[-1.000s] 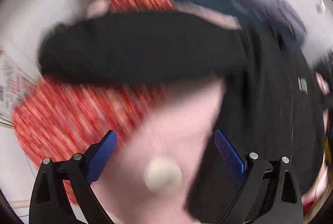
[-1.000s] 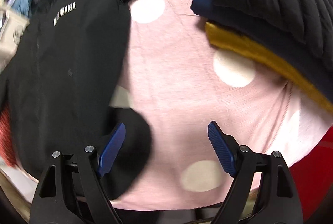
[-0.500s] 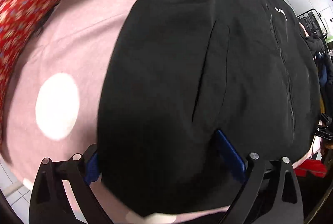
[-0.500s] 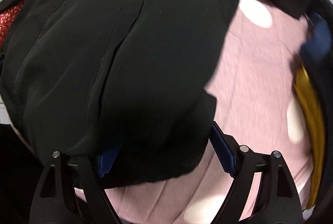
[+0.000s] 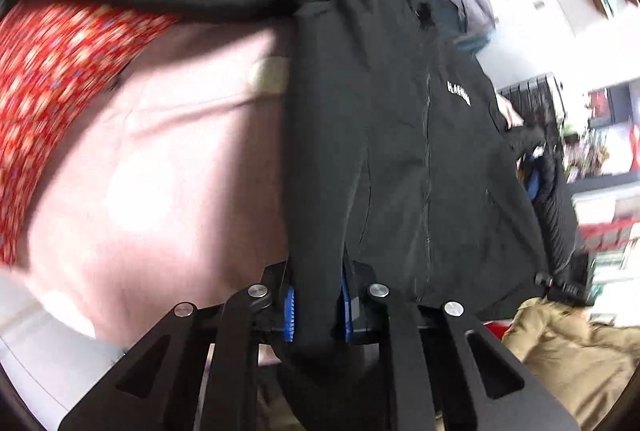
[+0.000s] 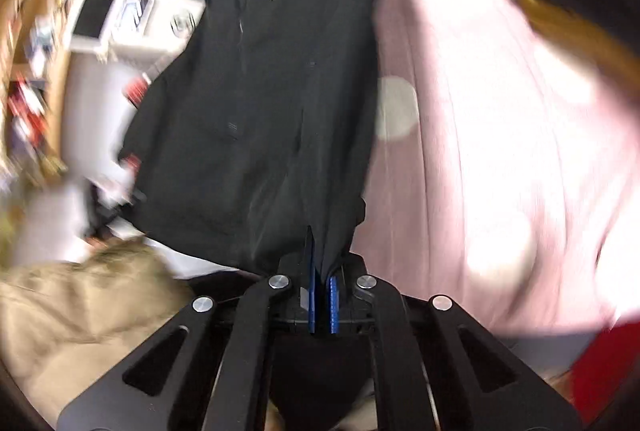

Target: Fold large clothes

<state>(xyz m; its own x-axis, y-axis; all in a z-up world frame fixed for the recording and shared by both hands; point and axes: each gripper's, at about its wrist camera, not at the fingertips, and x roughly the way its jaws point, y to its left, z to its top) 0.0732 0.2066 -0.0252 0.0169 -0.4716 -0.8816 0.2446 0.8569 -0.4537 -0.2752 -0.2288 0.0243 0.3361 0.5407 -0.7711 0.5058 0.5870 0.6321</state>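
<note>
- pink sheet [image 5: 160, 167] with pale dots fills left of left view, right of right view
- black jacket [image 5: 400, 151] center in both views, over sheet, hem gathered at bottom center
- red cloth [image 5: 52, 79] upper left
- left gripper [image 5: 316, 307] clamped on jacket hem
- right gripper [image 6: 322, 305] pinching hem too

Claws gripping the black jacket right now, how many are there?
2. The left claw is clamped on the black jacket at its lower edge, beside the pink blanket. The right claw pinches another bottom corner.
</note>
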